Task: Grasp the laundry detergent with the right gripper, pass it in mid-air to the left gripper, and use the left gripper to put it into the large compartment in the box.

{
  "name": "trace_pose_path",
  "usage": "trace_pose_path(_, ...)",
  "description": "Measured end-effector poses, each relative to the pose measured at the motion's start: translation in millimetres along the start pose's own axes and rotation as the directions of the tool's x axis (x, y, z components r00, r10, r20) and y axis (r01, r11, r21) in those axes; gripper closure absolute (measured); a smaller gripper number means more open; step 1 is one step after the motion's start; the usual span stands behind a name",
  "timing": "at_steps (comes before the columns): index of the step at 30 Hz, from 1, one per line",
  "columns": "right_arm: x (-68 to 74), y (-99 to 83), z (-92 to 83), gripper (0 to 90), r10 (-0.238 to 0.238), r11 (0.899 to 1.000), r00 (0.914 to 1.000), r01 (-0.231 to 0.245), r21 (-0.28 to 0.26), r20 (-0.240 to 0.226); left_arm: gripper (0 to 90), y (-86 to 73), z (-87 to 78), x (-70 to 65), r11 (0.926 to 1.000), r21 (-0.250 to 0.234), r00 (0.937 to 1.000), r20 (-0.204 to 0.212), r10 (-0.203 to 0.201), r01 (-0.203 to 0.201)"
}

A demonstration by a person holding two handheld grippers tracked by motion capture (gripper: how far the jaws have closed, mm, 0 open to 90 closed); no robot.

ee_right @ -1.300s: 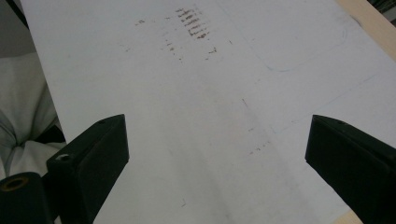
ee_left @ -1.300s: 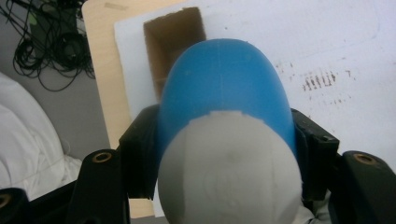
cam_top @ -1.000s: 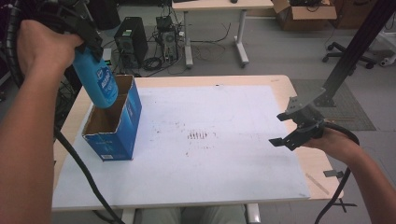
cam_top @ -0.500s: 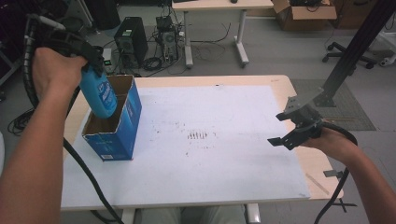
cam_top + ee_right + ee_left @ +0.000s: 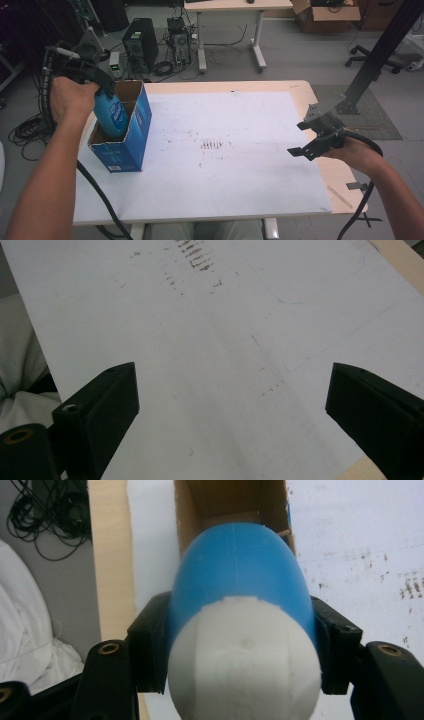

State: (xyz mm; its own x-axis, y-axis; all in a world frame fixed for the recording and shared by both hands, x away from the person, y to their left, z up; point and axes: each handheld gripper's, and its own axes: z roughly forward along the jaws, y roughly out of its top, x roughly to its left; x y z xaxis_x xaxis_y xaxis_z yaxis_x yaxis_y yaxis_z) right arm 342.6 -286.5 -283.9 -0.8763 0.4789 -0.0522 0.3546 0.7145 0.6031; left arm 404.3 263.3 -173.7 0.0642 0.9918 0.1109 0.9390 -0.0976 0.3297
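L gripper clamps blue bottle – half inside box

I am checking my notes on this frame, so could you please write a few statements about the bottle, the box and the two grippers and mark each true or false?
1. The left gripper is shut on the blue bottle. True.
2. The bottle lies flat on the white mat. False: its lower end is inside the open blue box.
3. The right gripper holds a cloth. False: its jaws are open, with nothing between them.
4. The bottle has a white cap. True.
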Motion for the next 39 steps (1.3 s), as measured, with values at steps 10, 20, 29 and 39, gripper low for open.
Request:
trace_pose_path(10, 0.2, 0.6, 4.4, 6.5, 0.005, 1.000, 1.0000, -0.005, 0.002, -0.004, 38.0, -10.8, 38.3, -4.5, 0.9996, 0.017, 0.9996, 0.016, 0.022, -0.022)
trace_pose_path(20, -1.1, -3.6, 6.9, 6.4, 0.019, 1.000, 0.9998, -0.019, 0.000, -0.009, 38.0, -18.6, 71.0, -9.6, 0.9985, 0.037, 0.9992, 0.007, 0.040, -0.040)
trace_pose_path(29, -1.5, -5.2, 8.9, 6.5, 0.025, 1.000, 0.9996, -0.025, 0.001, -0.012, 38.0, -24.2, 90.8, -10.8, 0.9976, 0.054, 0.9990, 0.010, 0.042, -0.043)
trace_pose_path(39, -1.7, -6.3, 10.8, 6.5, 0.027, 1.000, 0.9995, -0.026, 0.012, -0.016, 38.0, -26.8, 101.8, -11.8, 0.9963, 0.066, 0.9984, 0.020, 0.054, -0.055)
